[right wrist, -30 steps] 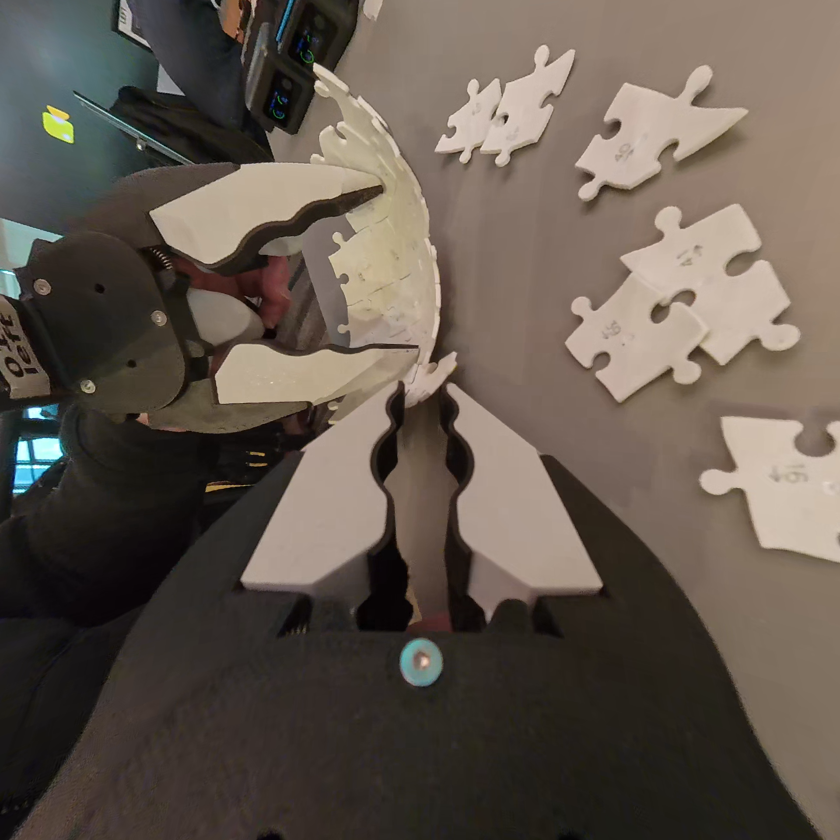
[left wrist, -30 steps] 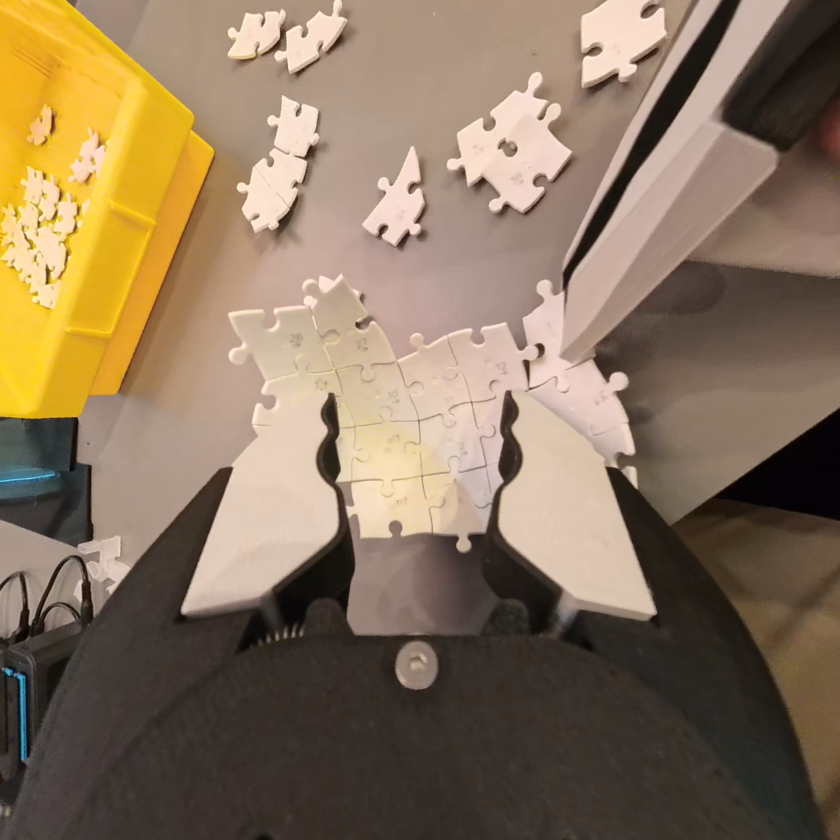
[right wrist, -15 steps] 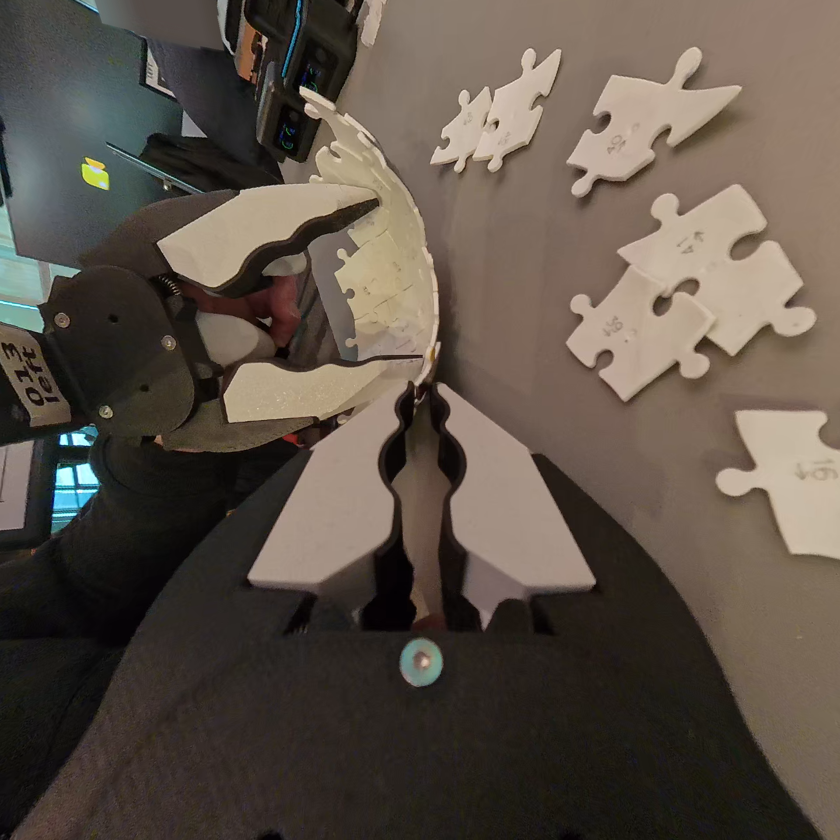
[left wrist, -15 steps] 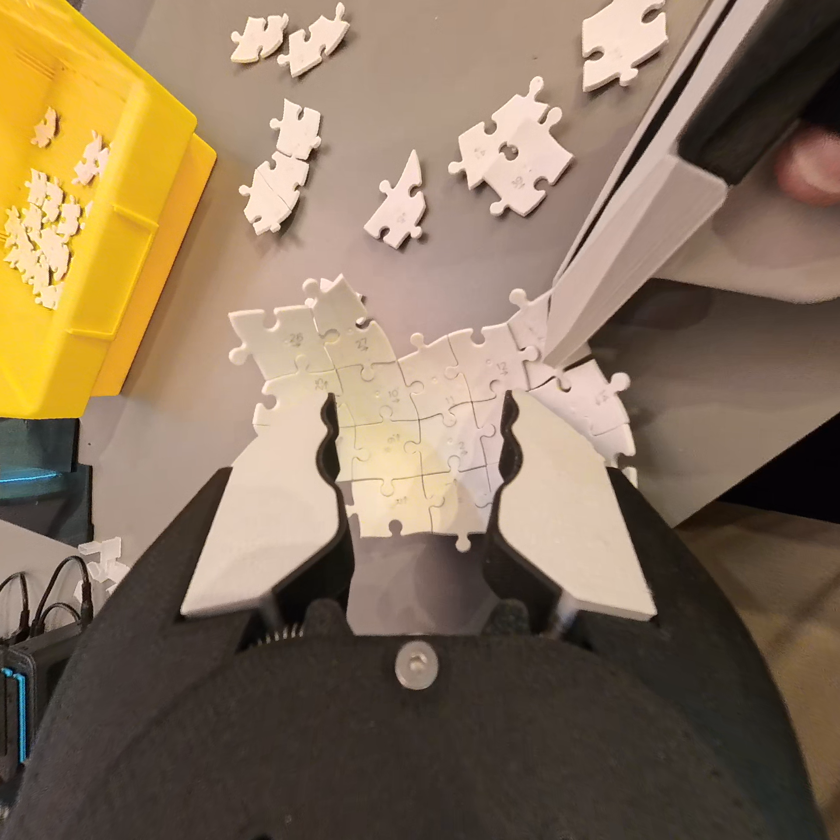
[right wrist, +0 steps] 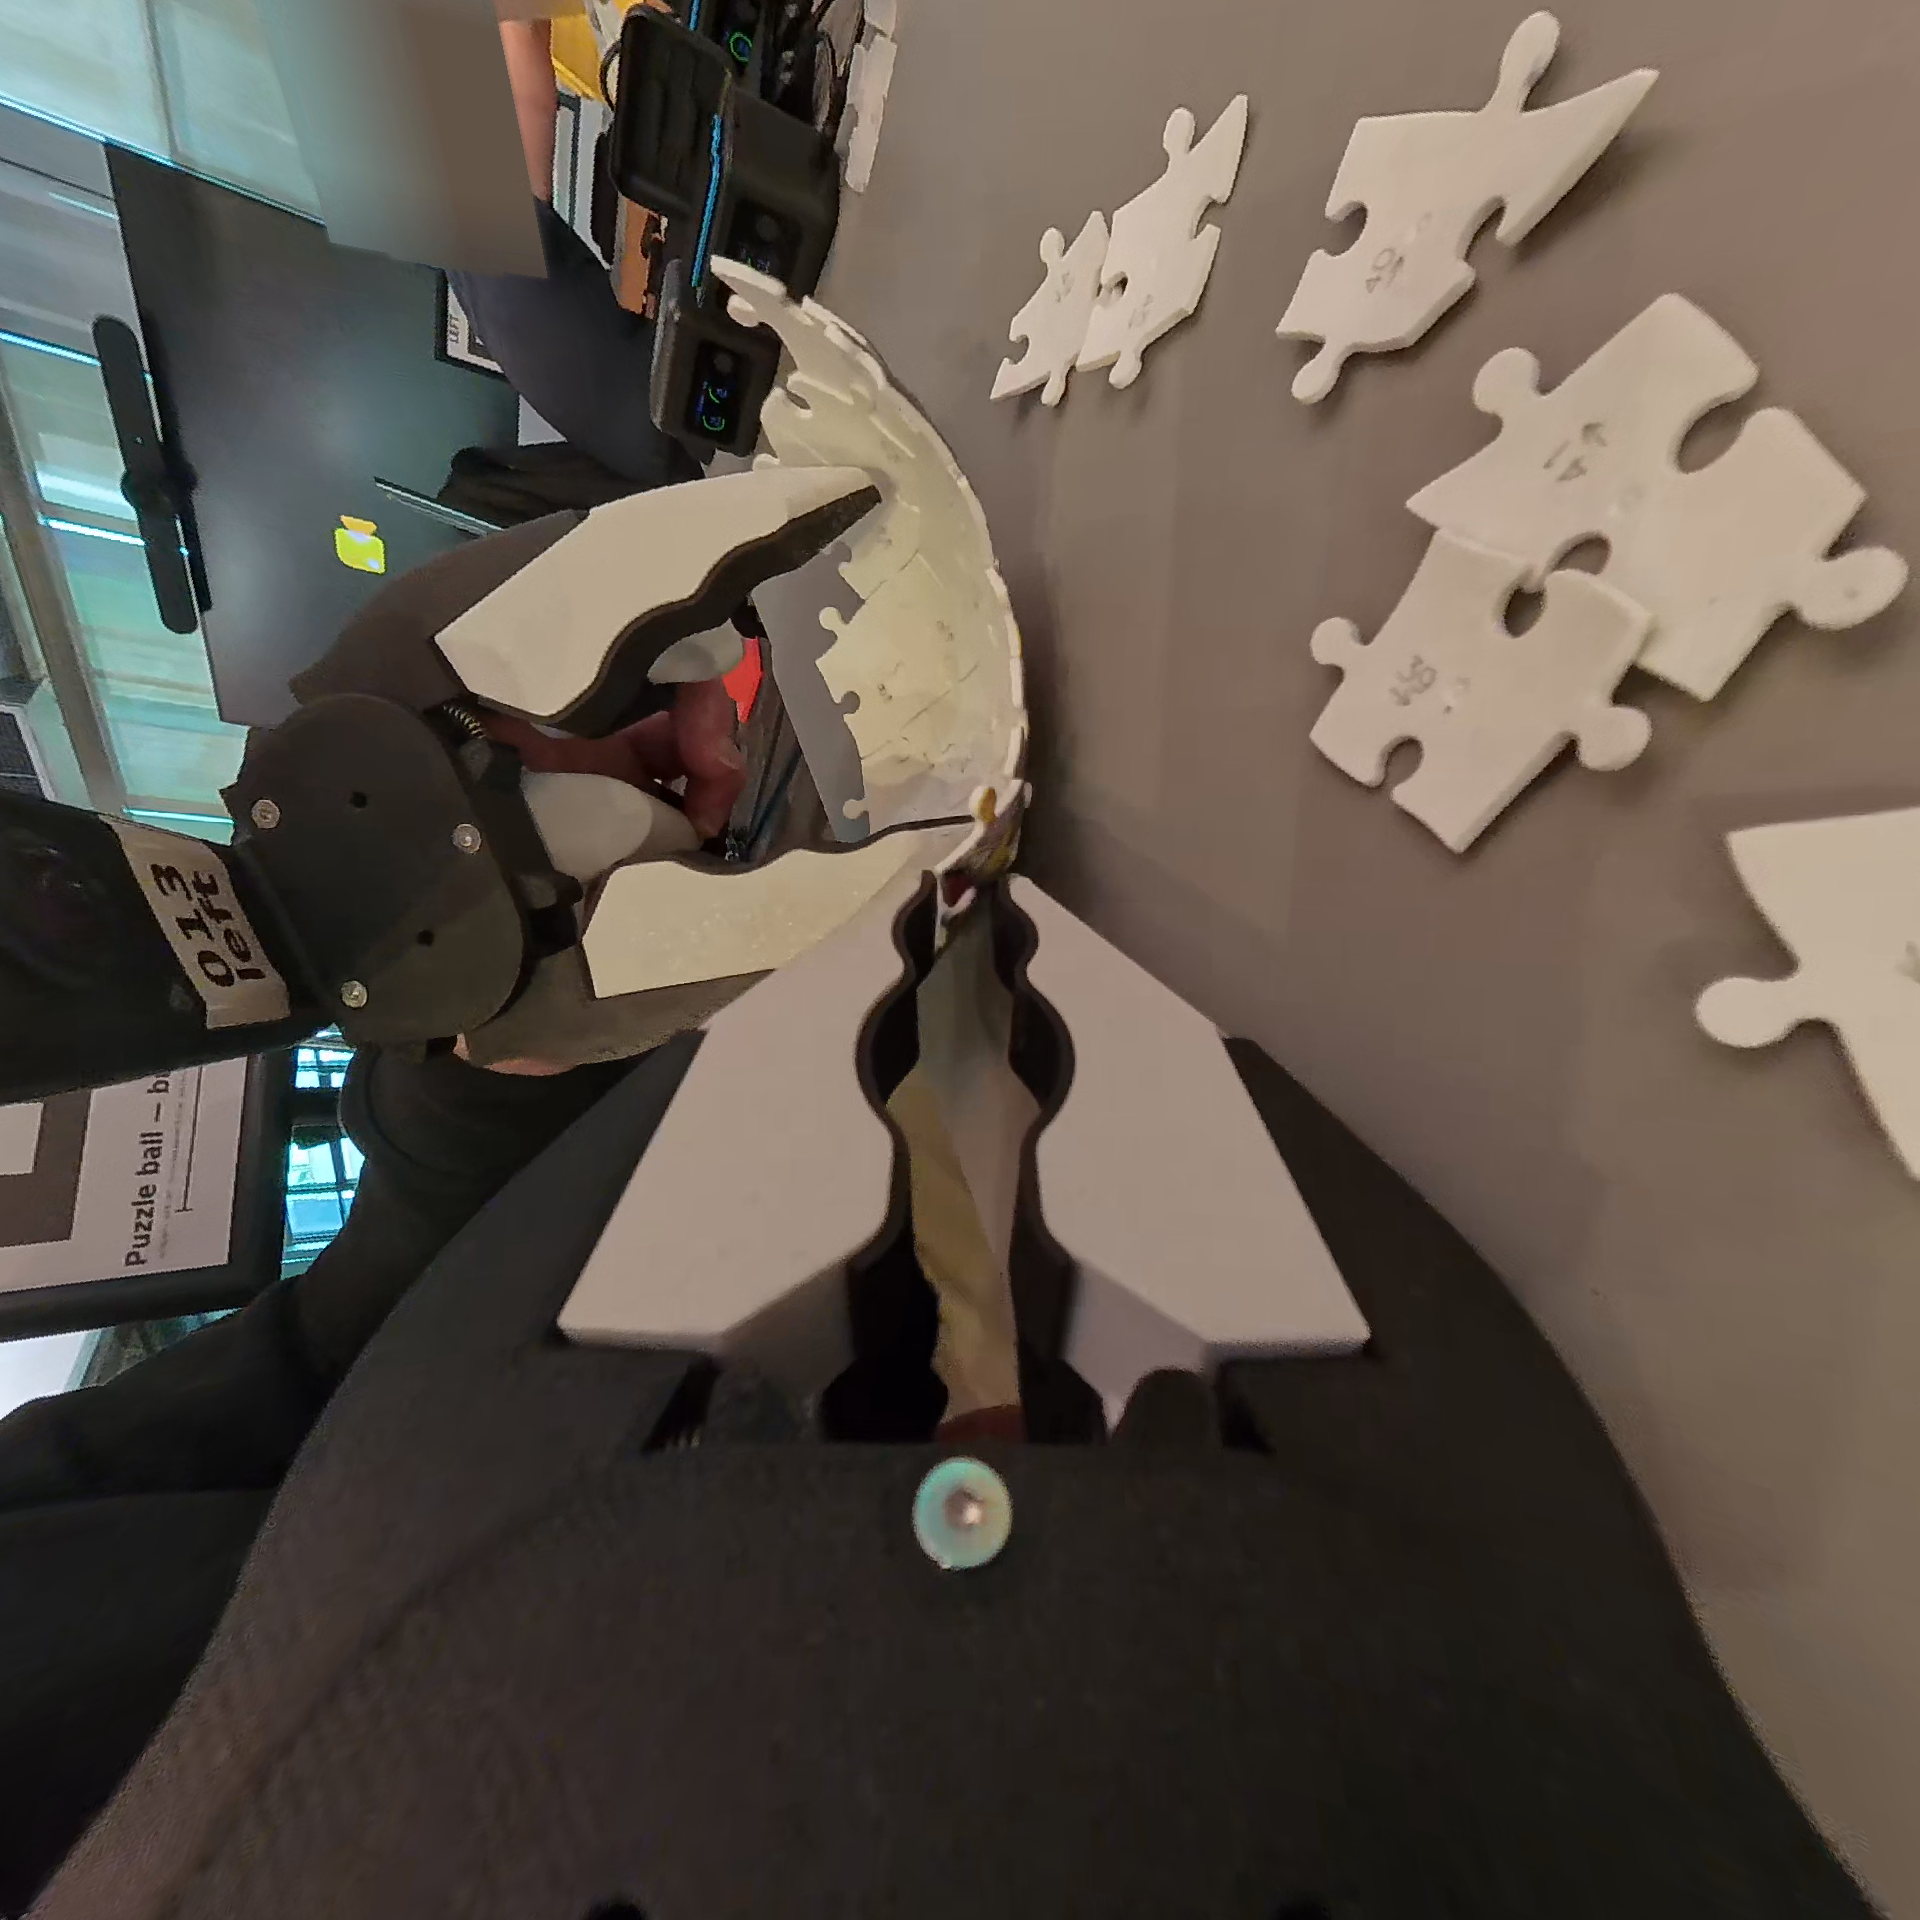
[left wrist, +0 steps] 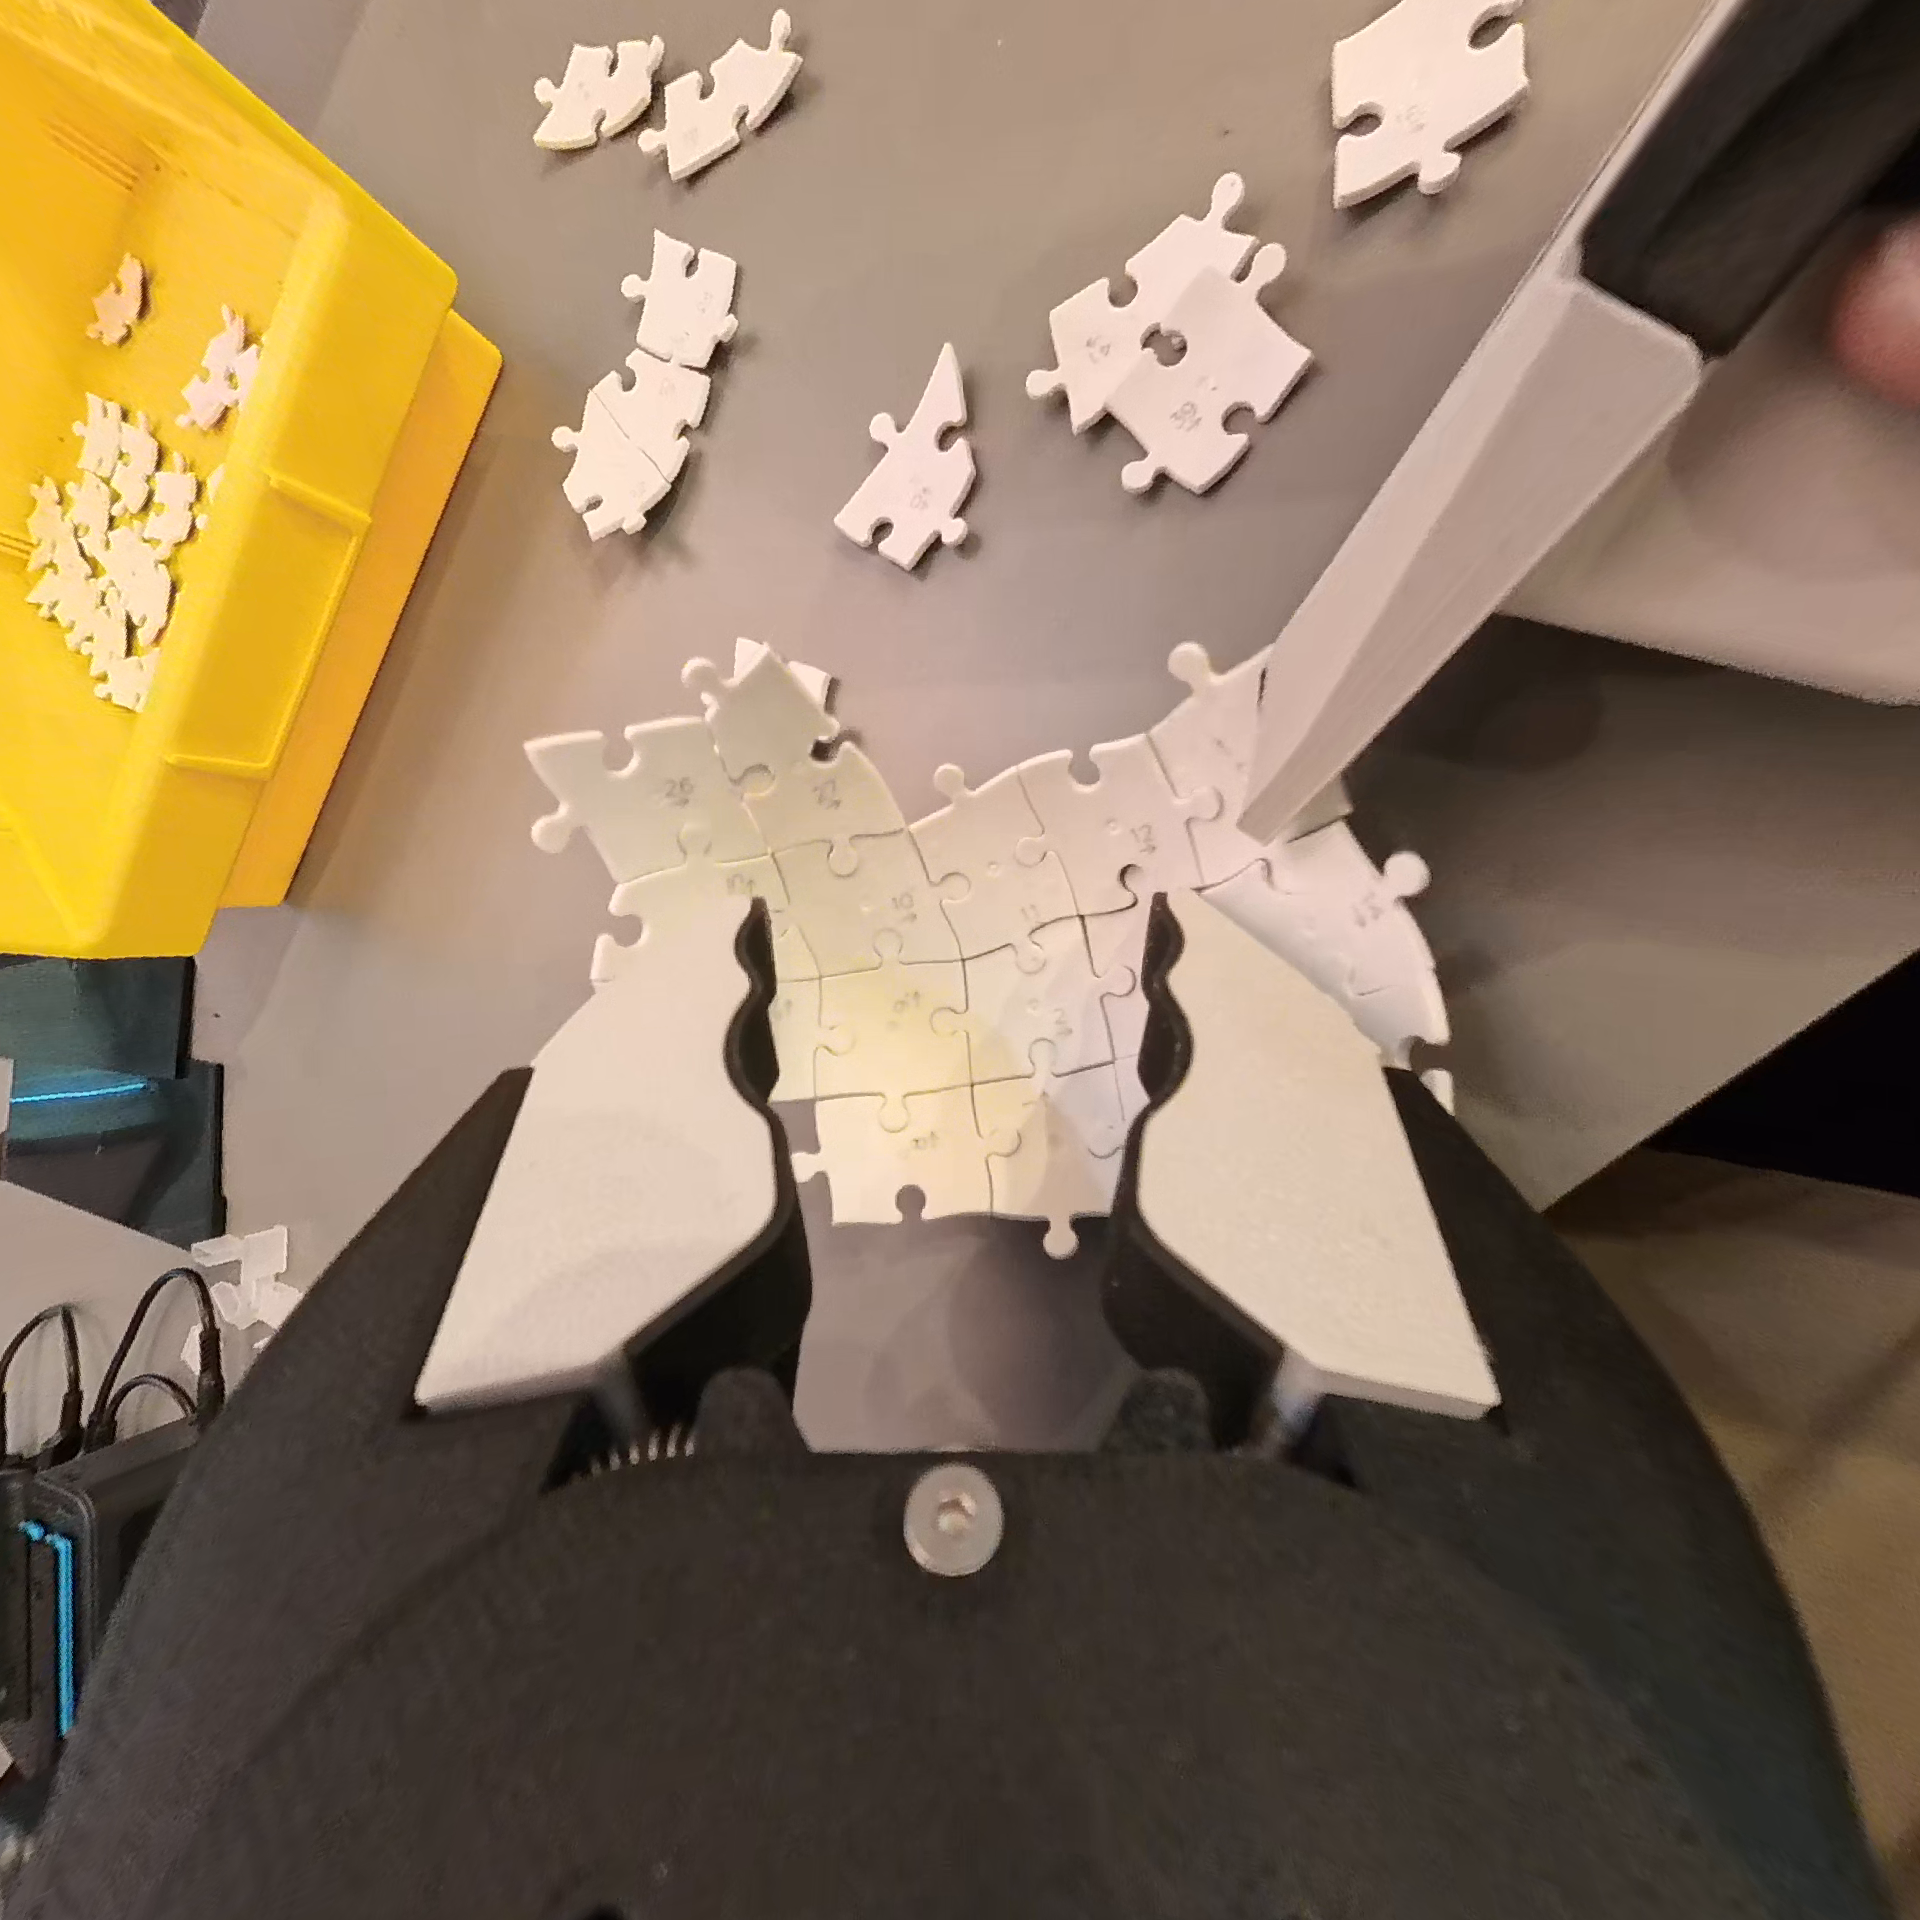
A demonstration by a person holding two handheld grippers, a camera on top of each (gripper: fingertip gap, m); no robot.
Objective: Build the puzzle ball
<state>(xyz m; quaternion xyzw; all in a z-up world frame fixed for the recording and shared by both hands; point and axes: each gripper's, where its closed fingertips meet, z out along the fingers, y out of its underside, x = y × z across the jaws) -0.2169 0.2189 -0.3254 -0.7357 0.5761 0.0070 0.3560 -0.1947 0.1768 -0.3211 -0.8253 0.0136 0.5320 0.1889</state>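
- White curved puzzle shell (left wrist: 966,935) sits between my left hand-held gripper's (left wrist: 958,914) spread fingers, which press its edges.
- My right hand-held gripper (right wrist: 961,894), nearly closed, pinches the shell's rim piece (left wrist: 1210,748).

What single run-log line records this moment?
left gripper: shut on curved puzzle shell | right gripper: shut on shell's edge piece | loose pieces on grey table

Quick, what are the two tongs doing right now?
Left tongs: closed on the curved puzzle shell.
Right tongs: closed on a puzzle piece at the shell's edge.
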